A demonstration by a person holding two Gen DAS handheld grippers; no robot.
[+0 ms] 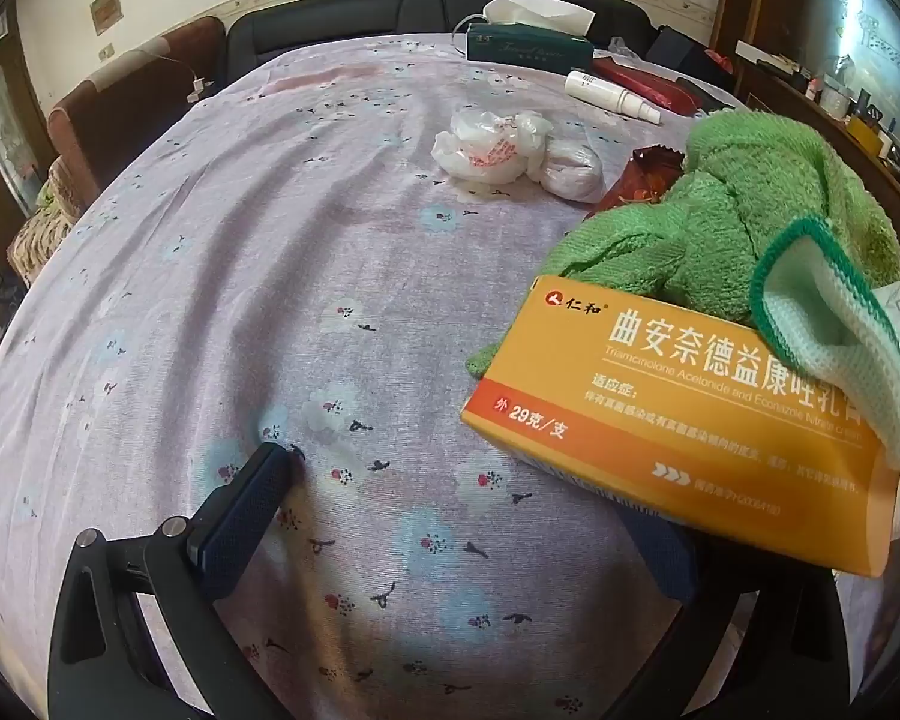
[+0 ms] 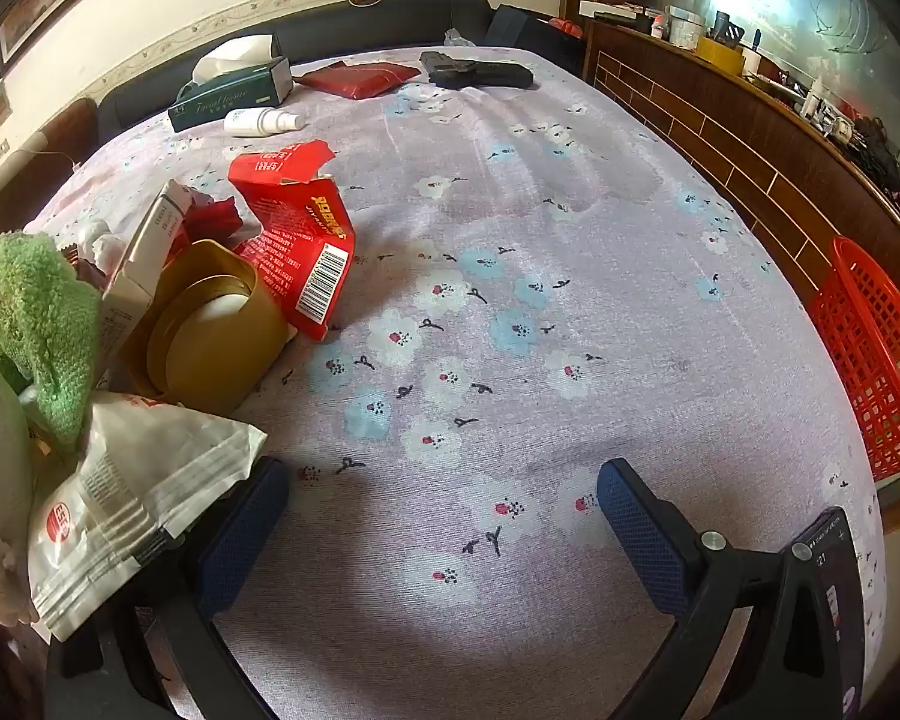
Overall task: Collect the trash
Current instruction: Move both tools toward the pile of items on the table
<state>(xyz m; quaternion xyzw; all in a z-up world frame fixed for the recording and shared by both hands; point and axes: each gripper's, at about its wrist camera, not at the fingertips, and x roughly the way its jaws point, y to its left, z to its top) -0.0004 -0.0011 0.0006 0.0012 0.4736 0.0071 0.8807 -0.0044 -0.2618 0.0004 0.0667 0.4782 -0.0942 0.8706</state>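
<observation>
Both the left gripper (image 1: 450, 510) and right gripper (image 2: 444, 516) hang spread and unloaded, while the orange ointment box (image 1: 678, 432), torn red carton (image 2: 297, 234) and white wrapper (image 2: 132, 498) at the frames' sides remain uncollected, the red basket (image 2: 876, 360) at right apparently unfilled.

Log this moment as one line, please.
left gripper: open, empty, beside orange box | right gripper: open, empty | red basket: at table edge | trash pile: uncollected

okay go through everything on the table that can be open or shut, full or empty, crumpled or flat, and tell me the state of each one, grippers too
left gripper: open, holding nothing
right gripper: open, holding nothing
orange medicine box: closed, resting on the green towel
green towel: bunched up
red carton: torn open, flaps up
gold tin: on its side, mouth open
tissue box: open, tissue sticking out
spray bottle: lying flat
red basket: contents hidden
</observation>
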